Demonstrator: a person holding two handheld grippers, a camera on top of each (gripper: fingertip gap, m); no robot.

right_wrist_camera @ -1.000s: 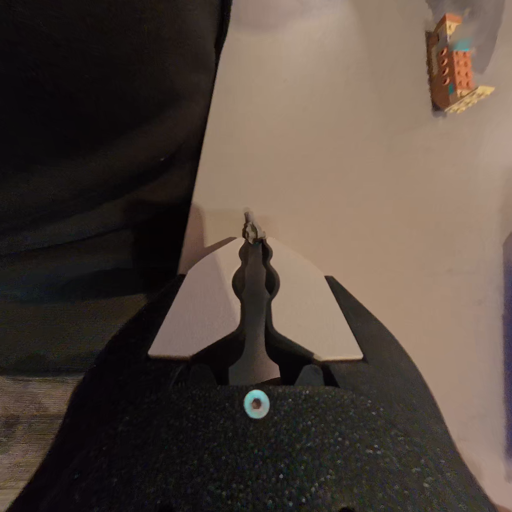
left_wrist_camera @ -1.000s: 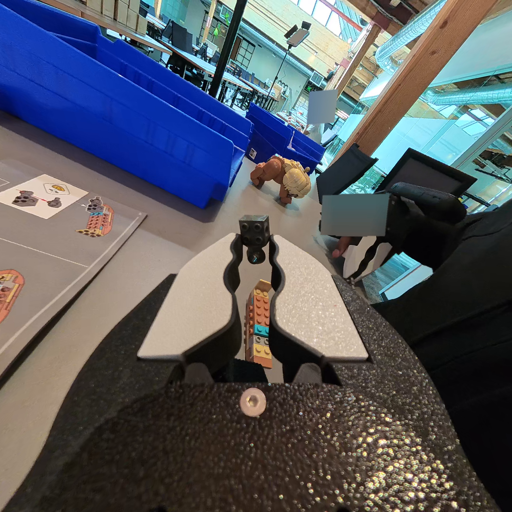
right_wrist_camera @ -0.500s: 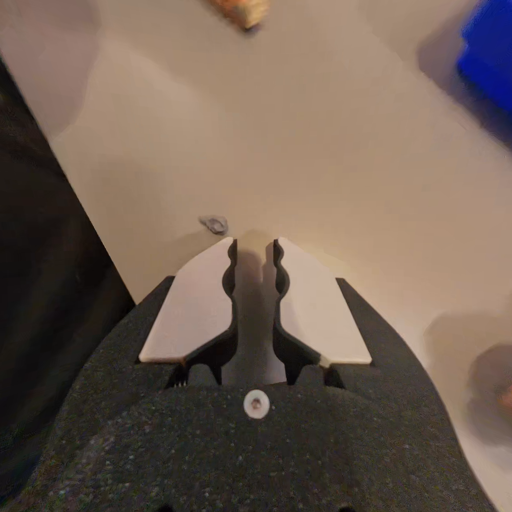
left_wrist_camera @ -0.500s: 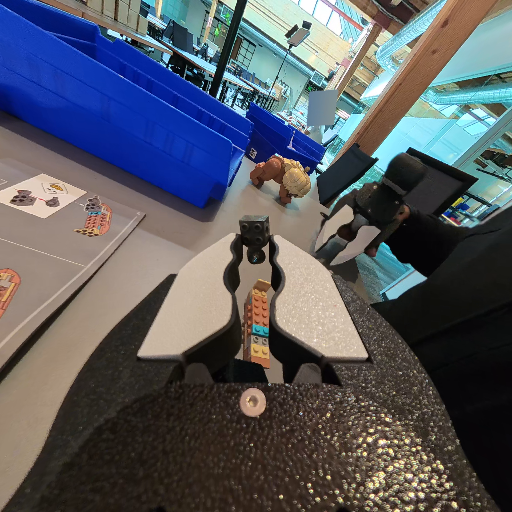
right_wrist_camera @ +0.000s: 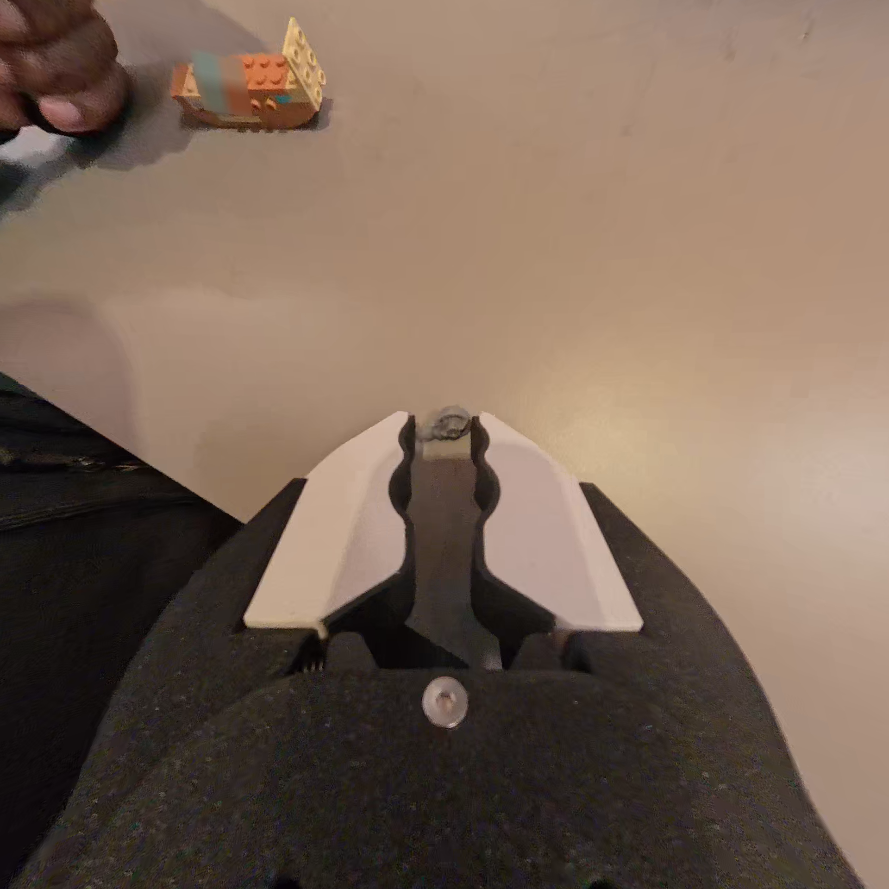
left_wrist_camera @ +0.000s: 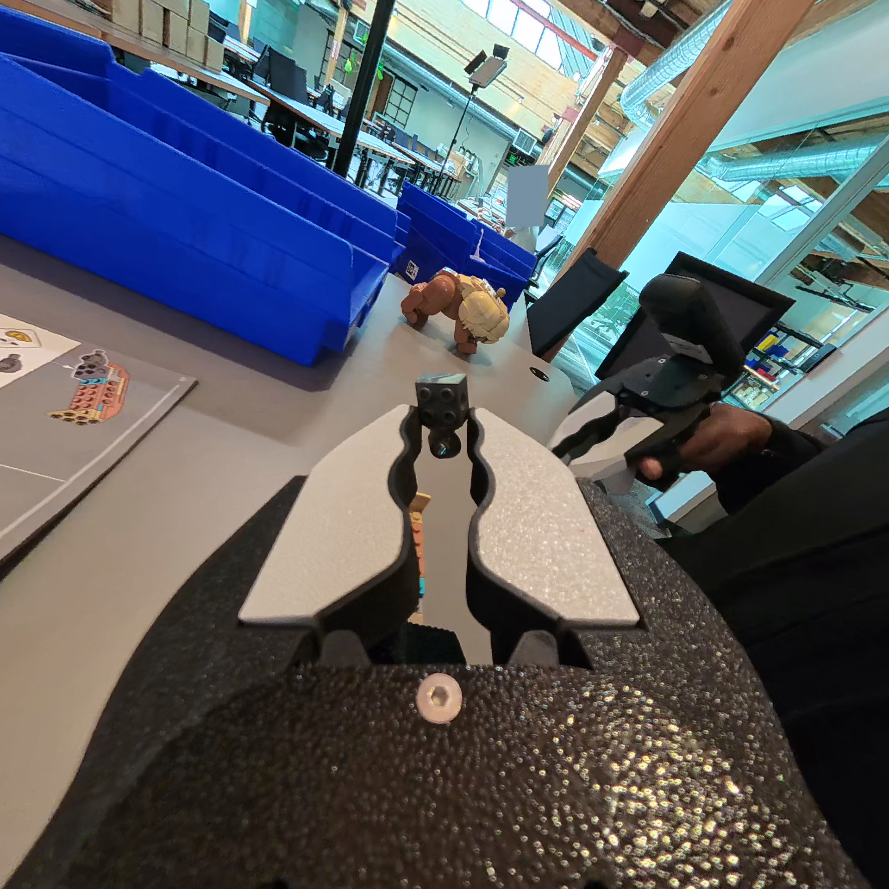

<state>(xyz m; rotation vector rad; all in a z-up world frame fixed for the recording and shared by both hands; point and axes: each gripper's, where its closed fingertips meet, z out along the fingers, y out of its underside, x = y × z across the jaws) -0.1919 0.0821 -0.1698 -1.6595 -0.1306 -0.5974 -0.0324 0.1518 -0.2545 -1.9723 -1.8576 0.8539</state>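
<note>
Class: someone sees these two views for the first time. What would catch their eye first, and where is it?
Likely the dark studded brick pinched at the tips of the left gripper, with bright blue bins behind it on the left. Next, the colourful brick boat on the table, upper left in the right wrist view.

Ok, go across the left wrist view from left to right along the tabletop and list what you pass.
Instruction sheet → blue bin → brown and cream brick animal → right gripper in a hand. The left gripper in the foreground grips a dark studded brick.
</note>
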